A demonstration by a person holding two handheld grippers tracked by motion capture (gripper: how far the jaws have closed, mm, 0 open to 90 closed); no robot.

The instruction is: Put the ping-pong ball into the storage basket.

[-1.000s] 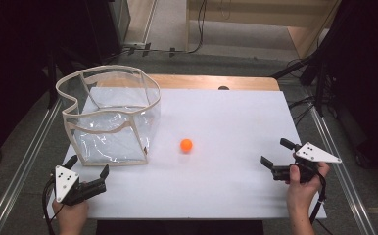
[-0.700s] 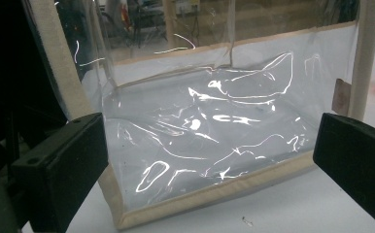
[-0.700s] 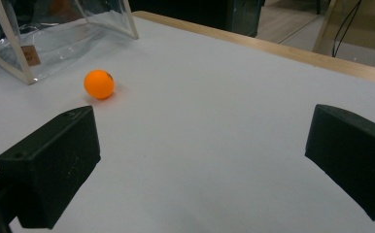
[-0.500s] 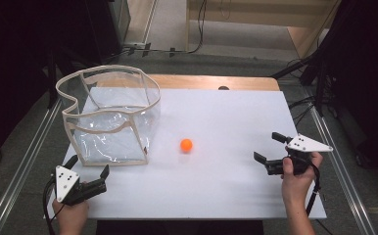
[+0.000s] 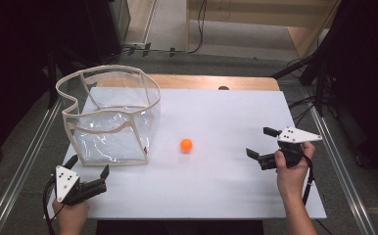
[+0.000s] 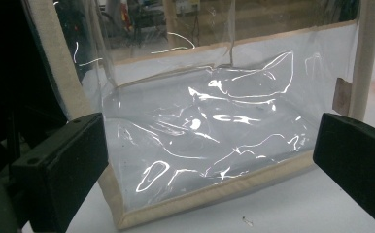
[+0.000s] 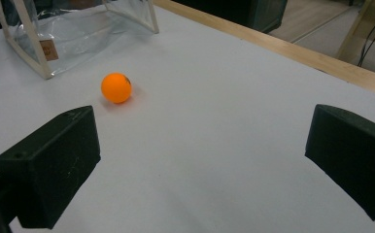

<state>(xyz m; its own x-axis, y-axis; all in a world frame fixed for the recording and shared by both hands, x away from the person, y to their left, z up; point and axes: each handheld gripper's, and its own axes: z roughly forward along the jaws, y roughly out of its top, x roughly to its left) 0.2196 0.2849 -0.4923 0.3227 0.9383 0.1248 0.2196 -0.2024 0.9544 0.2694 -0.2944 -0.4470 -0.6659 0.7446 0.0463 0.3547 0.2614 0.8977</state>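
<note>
Ball point(image 5: 186, 145) lies orange on the white table point(image 5: 226, 196), between clear bag point(image 5: 109, 120) and right gripper point(image 5: 262, 145), jaws wide apart. Left gripper point(image 6: 210, 165) faces the bag, jaws wide. Right gripper view: ball ahead-left, probably the approach; next, centre and close.

Black blocky claw point(image 5: 263, 144) pads, grey three-cornered top plates, black trailing cables; forearms bare, sleeveless.
</note>
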